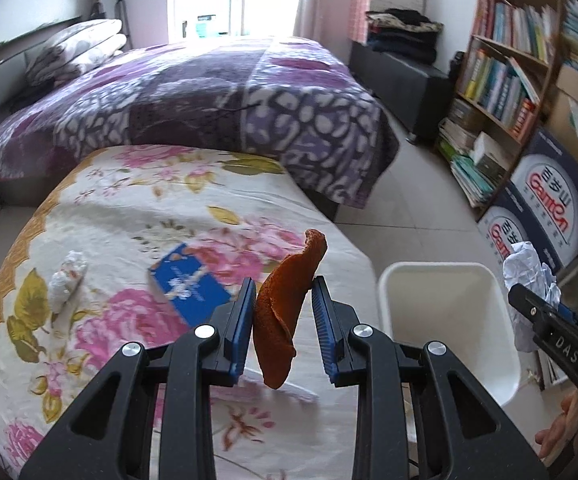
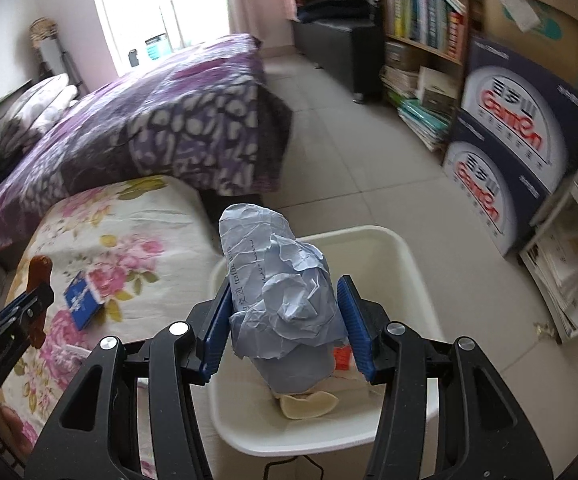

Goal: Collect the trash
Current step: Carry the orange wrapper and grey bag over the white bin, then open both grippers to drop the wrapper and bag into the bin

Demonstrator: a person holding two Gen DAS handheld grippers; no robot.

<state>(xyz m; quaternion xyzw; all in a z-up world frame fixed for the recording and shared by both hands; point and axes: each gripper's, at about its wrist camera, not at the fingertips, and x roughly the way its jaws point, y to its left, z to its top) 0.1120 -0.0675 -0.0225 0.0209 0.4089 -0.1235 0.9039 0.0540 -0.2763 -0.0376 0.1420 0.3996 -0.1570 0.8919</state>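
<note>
Left gripper (image 1: pixel 283 300) pinches orange peel (image 1: pixel 285 312) above floral cloth (image 1: pixel 129 208); right gripper (image 2: pixel 285 300) clamps crumpled paper (image 2: pixel 281 280) over white bin (image 2: pixel 401 256).

In the left wrist view the left gripper (image 1: pixel 283 304) sits at lower centre with an orange peel (image 1: pixel 285 312) between its fingers, above the floral-covered table (image 1: pixel 129 208); on that cover lie a small box (image 1: pixel 187 284) at centre and a tissue wad (image 1: pixel 67 282) to its left. The waste bin (image 1: pixel 445 320) stands at lower right on the floor, beside the table, the bed (image 1: pixel 209 96) behind, the bookshelf (image 1: pixel 505 80) at upper right. In the right wrist view the right gripper (image 2: pixel 285 316) holds crumpled paper (image 2: pixel 277 288) over the bin, where scraps (image 2: pixel 309 404) lie inside.
</note>
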